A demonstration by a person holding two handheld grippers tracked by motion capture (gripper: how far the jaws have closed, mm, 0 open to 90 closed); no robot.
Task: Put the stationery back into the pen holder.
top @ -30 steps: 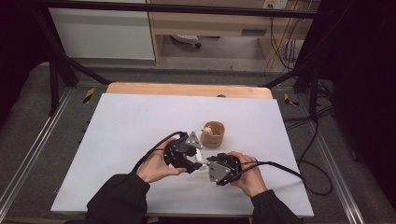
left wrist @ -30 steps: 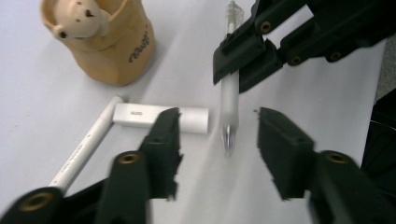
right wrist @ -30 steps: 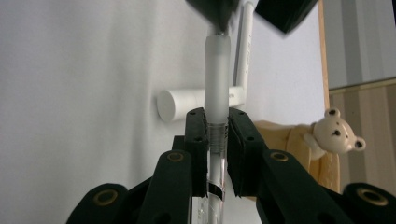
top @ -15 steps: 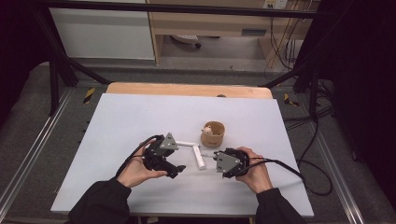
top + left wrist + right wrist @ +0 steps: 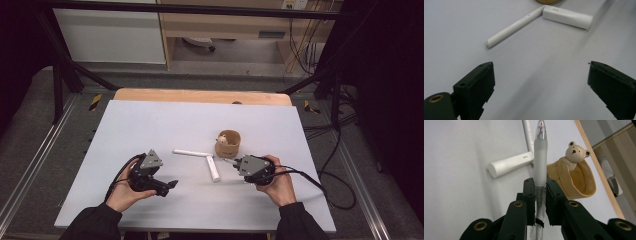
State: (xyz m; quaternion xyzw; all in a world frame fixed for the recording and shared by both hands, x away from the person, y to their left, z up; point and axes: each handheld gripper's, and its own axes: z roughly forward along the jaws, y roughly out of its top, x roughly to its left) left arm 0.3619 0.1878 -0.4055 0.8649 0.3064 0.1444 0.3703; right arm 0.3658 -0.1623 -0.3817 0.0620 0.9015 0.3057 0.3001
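The right gripper (image 5: 540,186) was clenched on a pen (image 5: 540,157), whose long axis ran straight out ahead of it, tip forward, toward the bear-trimmed cup (image 5: 576,176) just ahead and to its right on the bench (image 5: 150,125). The left gripper (image 5: 541,87) had just been opening and stood released, nothing between its jaws. The white pen barrel (image 5: 514,26) and cap (image 5: 567,17) lay well ahead of it, so the right hand (image 5: 277,185) seemed nearer the cup.

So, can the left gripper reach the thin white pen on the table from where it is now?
Probably yes. The left gripper is open and holds nothing, and bare table lies between its jaws and the thin white pen.
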